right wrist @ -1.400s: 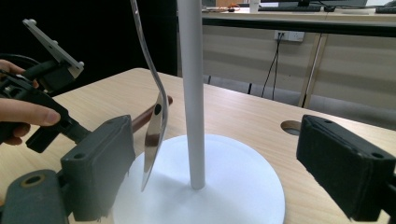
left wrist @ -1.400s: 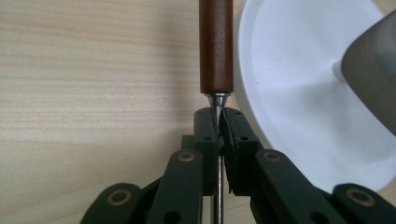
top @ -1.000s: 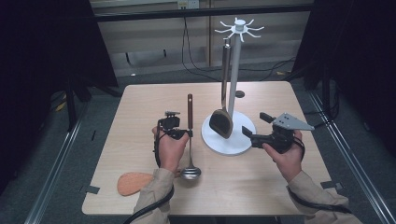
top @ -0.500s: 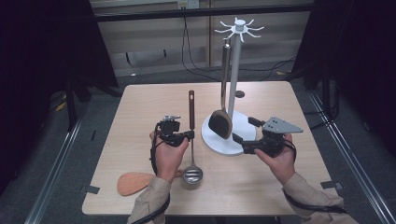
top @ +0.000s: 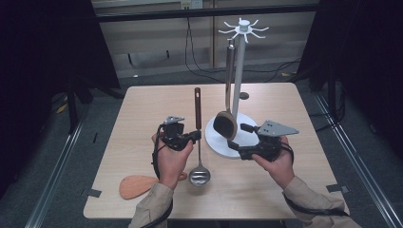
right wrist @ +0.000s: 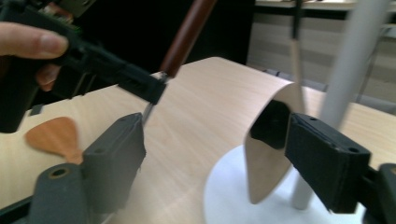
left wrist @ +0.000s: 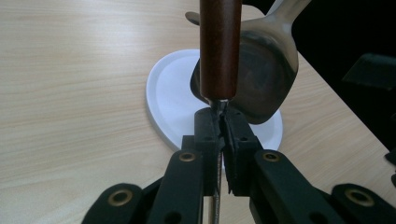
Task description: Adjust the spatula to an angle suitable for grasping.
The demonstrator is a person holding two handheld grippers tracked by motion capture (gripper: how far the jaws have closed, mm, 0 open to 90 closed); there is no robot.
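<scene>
**Ladle clamped in left gripper; right gripper parted at the hanging spoon**

We find the left gripper (top: 194,136) closed tight on the thin metal shaft of a ladle (top: 198,142), just below its reddish-brown wooden handle. In the left gripper view the two jaws pinch the shaft directly under the handle's end, with no gap visible. From the high view, the ladle runs roughly in line with the table's depth, handle pointing away from the person and bowl (top: 199,176) nearest them, low over the table (top: 142,109). We cannot tell whether the bowl touches the surface.

The right gripper (top: 243,141) stands with its jaws apart; they have just been closing somewhat. In the right gripper view the wooden spoon (right wrist: 267,154) that hangs from the white rack (top: 242,71) sits between the two jaws, close to the right-hand one. We see no pad pressing on it. The spoon's head hangs just above the rack's round white base (top: 214,140).

The rack stands right of the table's centre, its hook crown at the top of the post. A flat wooden spatula (top: 135,186) lies on the table's near left part, partly under the left forearm, well apart from both grippers. A small dark disc (top: 244,95) lies on the table behind the rack.
</scene>
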